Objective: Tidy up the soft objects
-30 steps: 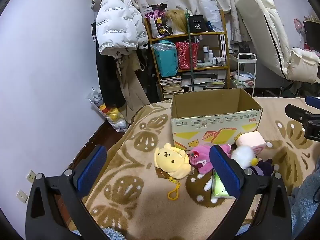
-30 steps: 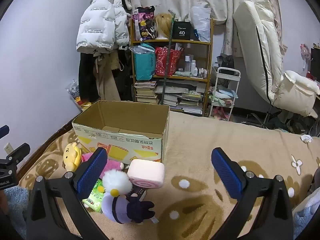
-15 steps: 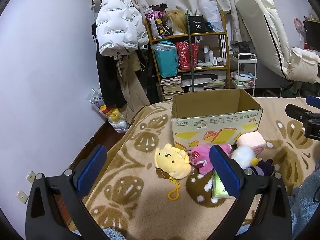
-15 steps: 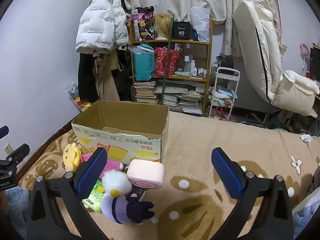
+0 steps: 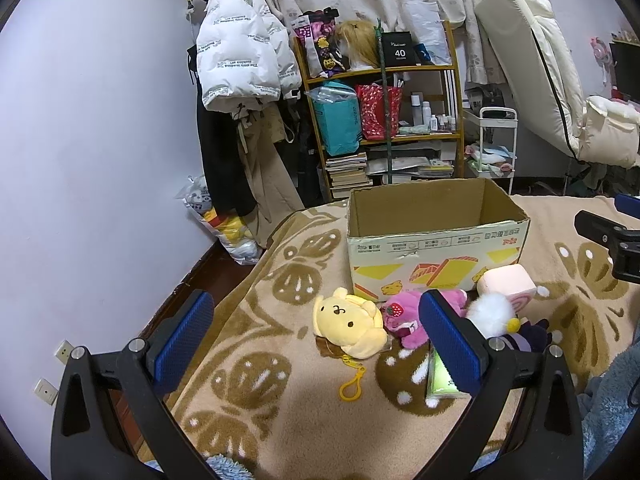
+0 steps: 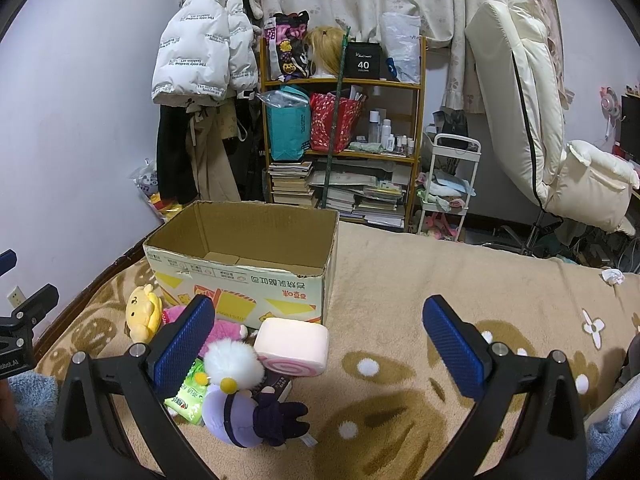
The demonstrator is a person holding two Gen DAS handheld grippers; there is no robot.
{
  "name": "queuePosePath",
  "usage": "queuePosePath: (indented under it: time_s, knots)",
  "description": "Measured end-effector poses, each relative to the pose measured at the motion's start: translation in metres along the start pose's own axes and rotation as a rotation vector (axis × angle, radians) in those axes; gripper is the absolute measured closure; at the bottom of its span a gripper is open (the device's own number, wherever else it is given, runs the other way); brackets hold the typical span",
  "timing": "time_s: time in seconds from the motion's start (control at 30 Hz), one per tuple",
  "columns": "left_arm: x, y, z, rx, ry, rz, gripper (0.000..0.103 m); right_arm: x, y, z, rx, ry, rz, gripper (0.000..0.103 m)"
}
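An open cardboard box [image 5: 436, 236] stands empty on the beige blanket; it also shows in the right wrist view [image 6: 240, 276]. In front of it lie a yellow plush [image 5: 350, 326], a pink strawberry plush [image 5: 404, 318], a pink swirl-roll cushion [image 5: 506, 282], a white-haired purple doll [image 6: 244, 396] and a green tissue pack [image 6: 190, 392]. My left gripper [image 5: 316, 346] is open and empty, hovering in front of the yellow plush. My right gripper [image 6: 320, 346] is open and empty, hovering over the doll and cushion [image 6: 292, 344].
The bed's left edge drops to dark floor and a wall [image 5: 100, 200]. Behind the box stand a cluttered wooden shelf [image 5: 384, 128], hanging coats [image 5: 240, 80], a white cart [image 6: 448, 184] and a cream recliner [image 6: 540, 128]. Bare blanket [image 6: 420, 280] lies right of the box.
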State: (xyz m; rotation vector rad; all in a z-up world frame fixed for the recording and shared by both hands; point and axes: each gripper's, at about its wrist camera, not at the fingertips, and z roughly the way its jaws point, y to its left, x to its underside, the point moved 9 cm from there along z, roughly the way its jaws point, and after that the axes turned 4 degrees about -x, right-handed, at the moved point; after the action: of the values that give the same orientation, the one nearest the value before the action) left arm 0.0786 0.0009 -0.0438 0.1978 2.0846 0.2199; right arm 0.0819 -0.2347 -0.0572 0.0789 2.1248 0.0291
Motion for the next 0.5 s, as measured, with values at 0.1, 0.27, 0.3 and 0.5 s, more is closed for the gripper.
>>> queuePosePath:
  time_s: [0.1,0.27,0.3,0.5]
  knots:
    - [-0.0001,0.0003,0.0000,-0.002,-0.002,0.001,0.002,0.0001,0.0000,0.0003,0.000,0.000,-0.001,0.000]
    - [-0.0001,0.0012,0.0002,0.000,-0.002,0.000,0.002,0.0001,0.0000,0.0000,0.000,0.000,0.000,0.000]
    - [0.0000,0.0012,0.0002,0.000,-0.002,0.000,0.002,0.0001,-0.0001,0.0001,0.000,0.000,0.000,0.000]
    - [-0.0002,0.0018,0.0007,-0.002,-0.002,-0.001,0.002,0.0001,-0.0003,-0.0003,0.001,0.001,0.000,0.000]
